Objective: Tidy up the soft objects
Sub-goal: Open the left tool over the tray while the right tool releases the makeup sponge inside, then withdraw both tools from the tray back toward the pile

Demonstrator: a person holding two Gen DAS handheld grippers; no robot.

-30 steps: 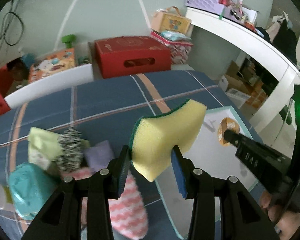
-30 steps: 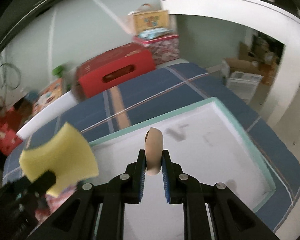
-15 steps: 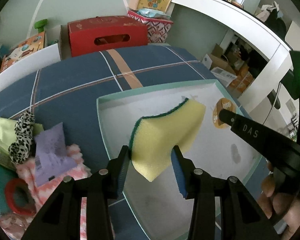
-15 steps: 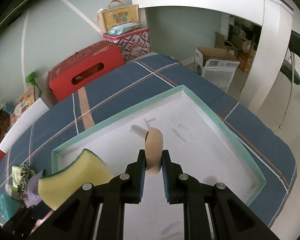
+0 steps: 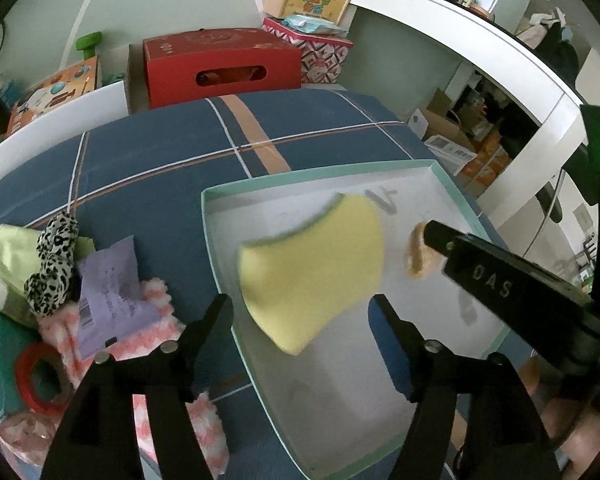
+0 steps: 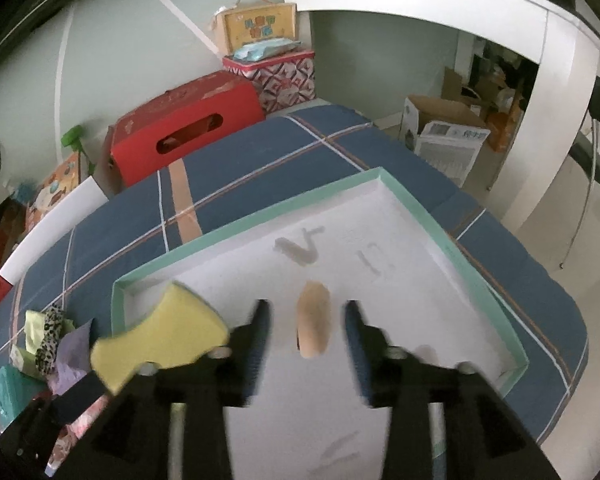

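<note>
Left wrist view: the left gripper [image 5: 300, 312] hangs over the near-left part of the mint-rimmed tray [image 5: 220, 248], its jaws opening, apart from the yellow sponge [image 5: 312, 268], which is blurred between and just ahead of them with neither pad pressing on it. Right of the sponge, still over the tray, a tan round pad [image 5: 418, 256] shows at the tip of the right gripper's black finger. Left of the tray, on the blue plaid cloth [image 5: 160, 160], lie a pink-and-white fuzzy sock [image 5: 156, 320], a lilac packet [image 5: 108, 292] and a leopard-print scrunchie [image 5: 52, 264].

Right wrist view: the right gripper [image 6: 304, 324] is over the tray's [image 6: 412, 208] middle, jaws opening, the tan pad [image 6: 314, 320] loose between them with gaps on both sides. The sponge [image 6: 160, 336] is over the tray's left edge.
</note>
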